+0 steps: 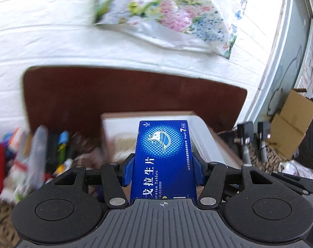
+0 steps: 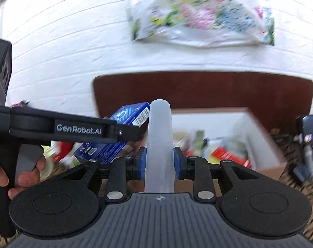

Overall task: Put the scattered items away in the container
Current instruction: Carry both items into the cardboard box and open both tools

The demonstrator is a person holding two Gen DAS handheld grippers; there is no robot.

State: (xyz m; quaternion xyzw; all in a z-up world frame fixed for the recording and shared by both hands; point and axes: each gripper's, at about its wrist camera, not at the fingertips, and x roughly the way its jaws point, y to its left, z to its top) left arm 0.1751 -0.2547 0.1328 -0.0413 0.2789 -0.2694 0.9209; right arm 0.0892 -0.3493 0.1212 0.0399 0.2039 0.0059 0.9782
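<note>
My left gripper (image 1: 163, 169) is shut on a blue tablet box (image 1: 164, 155) with white print, held upright in front of the clear plastic container (image 1: 200, 136). The same blue box (image 2: 115, 136) shows in the right wrist view, held by the left gripper's black body (image 2: 78, 129). My right gripper (image 2: 159, 162) is shut on a translucent white tube (image 2: 159, 144), held upright above the near side of the container (image 2: 257, 128), which holds several blurred packets.
A dark brown chair back (image 1: 135, 95) stands behind the container against a white wall. A floral plastic bag (image 1: 166, 14) hangs on the wall. Several colourful scattered items (image 1: 22, 161) lie at left. A cardboard box (image 1: 290, 124) sits far right.
</note>
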